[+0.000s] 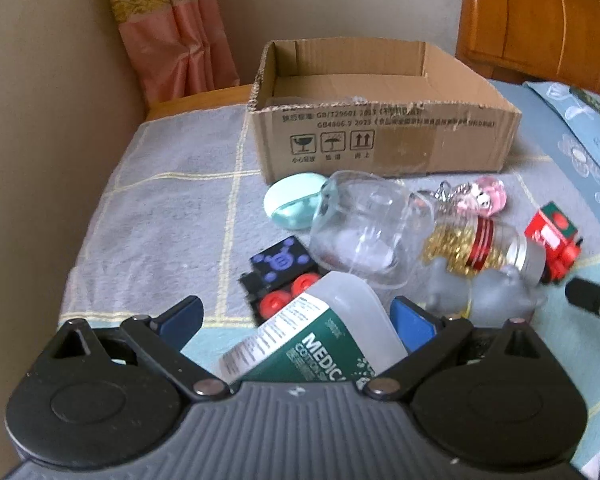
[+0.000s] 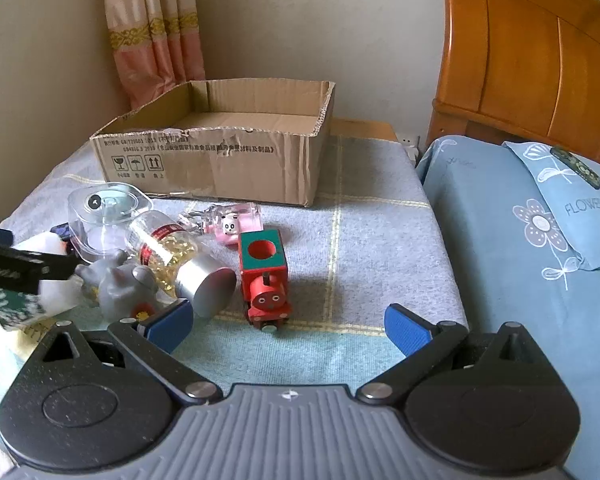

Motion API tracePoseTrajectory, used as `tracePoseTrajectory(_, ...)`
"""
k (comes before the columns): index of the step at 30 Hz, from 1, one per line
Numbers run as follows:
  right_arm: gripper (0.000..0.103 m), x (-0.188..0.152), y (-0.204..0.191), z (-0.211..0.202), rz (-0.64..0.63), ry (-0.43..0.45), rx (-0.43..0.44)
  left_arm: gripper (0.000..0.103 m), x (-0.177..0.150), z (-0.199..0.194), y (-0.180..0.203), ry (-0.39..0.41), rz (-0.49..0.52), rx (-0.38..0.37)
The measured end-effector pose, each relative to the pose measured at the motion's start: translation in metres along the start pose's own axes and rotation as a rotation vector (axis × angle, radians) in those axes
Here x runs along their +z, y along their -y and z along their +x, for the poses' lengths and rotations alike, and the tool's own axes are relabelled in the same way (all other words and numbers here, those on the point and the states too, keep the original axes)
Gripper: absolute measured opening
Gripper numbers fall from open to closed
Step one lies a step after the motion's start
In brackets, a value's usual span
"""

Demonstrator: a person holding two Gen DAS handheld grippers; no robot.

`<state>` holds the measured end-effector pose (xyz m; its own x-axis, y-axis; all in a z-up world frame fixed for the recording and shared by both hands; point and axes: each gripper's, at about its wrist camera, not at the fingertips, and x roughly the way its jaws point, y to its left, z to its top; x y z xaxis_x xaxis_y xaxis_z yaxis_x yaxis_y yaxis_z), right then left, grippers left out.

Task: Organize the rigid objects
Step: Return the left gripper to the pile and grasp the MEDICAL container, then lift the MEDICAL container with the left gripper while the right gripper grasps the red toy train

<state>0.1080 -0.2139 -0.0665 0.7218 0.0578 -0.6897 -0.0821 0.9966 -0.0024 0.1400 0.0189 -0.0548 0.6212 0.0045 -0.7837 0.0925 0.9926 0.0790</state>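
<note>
Left gripper (image 1: 298, 318) spread wide around a white cotton-swab container with a green label (image 1: 320, 336), which sits between the blue pads; whether the pads touch it is unclear. Just beyond its tips, a black toy block with red wheels (image 1: 278, 276), a clear plastic jar lying on its side (image 1: 360, 228), and a grey animal figure (image 1: 496, 292). Farther ahead, a mint oval case (image 1: 294, 200), a bottle of golden capsules (image 1: 480, 248) and a pink keychain charm (image 1: 484, 198). Right gripper (image 2: 288, 326) also spread wide, holding nothing, hovering over the checked blanket (image 2: 360, 232). Straight ahead of its tips, close by, a red and green wooden toy train (image 2: 266, 276); to its left, the silver cap of the capsule bottle. Well beyond both grippers, an open cardboard box (image 2: 220, 156), apparently the destination, with nothing clearly visible inside. Judged from this: sorting barely begun, every item still out on the blanket, the container likely first to go in.
</note>
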Motion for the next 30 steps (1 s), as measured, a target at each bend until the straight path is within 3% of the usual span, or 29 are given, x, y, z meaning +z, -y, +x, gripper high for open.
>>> tracePoseTrajectory(17, 0.103, -0.015, -0.003, 0.007, -0.098, -0.050, 0.010, 0.099, -0.045, -0.028, -0.027, -0.036, 0.128, -0.002)
tracePoseTrajectory(22, 0.103, -0.020, -0.006, 0.010, -0.136, -0.068, 0.021, 0.099, -0.061, -0.031, -0.031, 0.010, 0.160, -0.025)
tracePoseTrajectory(30, 0.103, -0.025, -0.008, 0.015, -0.140, -0.086, 0.032, 0.099, -0.078, -0.017, -0.038, 0.098, 0.079, -0.067)
